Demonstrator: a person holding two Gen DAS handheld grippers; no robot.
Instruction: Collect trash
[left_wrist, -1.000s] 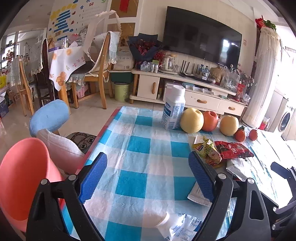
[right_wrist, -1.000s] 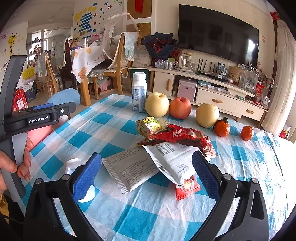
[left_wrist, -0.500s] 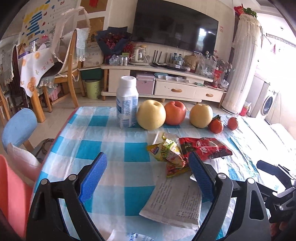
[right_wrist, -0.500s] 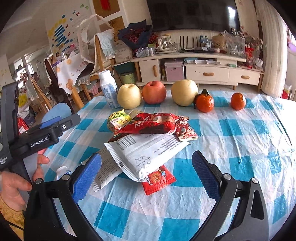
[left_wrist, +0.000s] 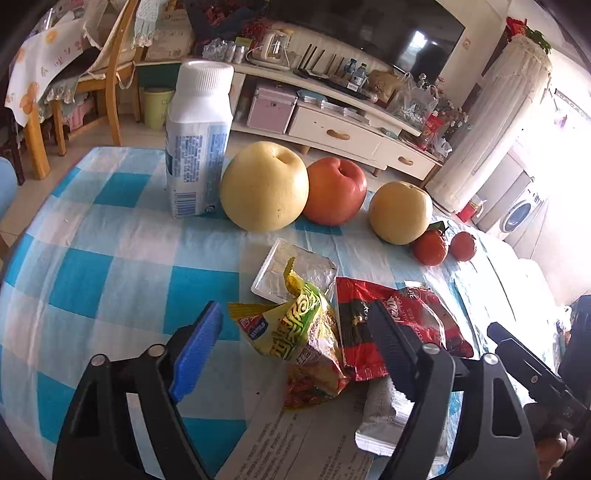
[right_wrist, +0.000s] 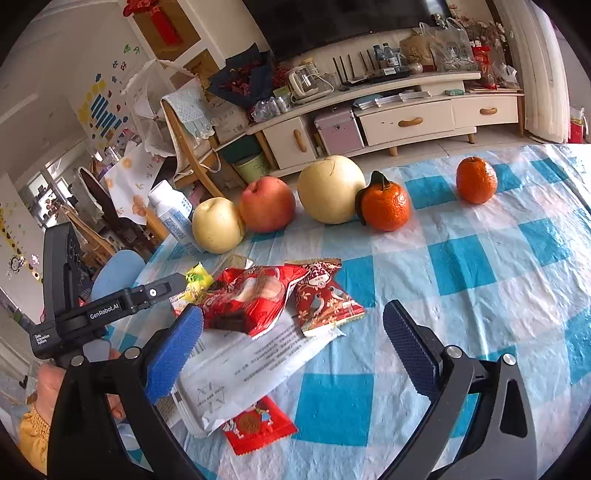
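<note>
A pile of trash lies on the blue-checked tablecloth (left_wrist: 110, 266). In the left wrist view my left gripper (left_wrist: 295, 343) is open, its jaws either side of a crumpled yellow-green snack wrapper (left_wrist: 299, 332). A red wrapper (left_wrist: 391, 325) and a silver foil wrapper (left_wrist: 295, 269) lie just beyond. In the right wrist view my right gripper (right_wrist: 291, 339) is open above a white printed bag (right_wrist: 243, 365), with a red wrapper (right_wrist: 251, 299), a small red bird-print packet (right_wrist: 325, 299) and a red packet (right_wrist: 258, 428) around it. The left gripper's body (right_wrist: 110, 310) shows at the left.
A white milk bottle (left_wrist: 199, 140), two pale pears (left_wrist: 264, 186), a red apple (left_wrist: 336, 190) and two tangerines (left_wrist: 430, 247) stand in a row at the table's far edge. Chairs, a TV cabinet and a green bin stand beyond the table.
Both grippers have moved forward and down toward the trash pile. The left gripper now straddles the yellow-green wrapper. Both stay open.
</note>
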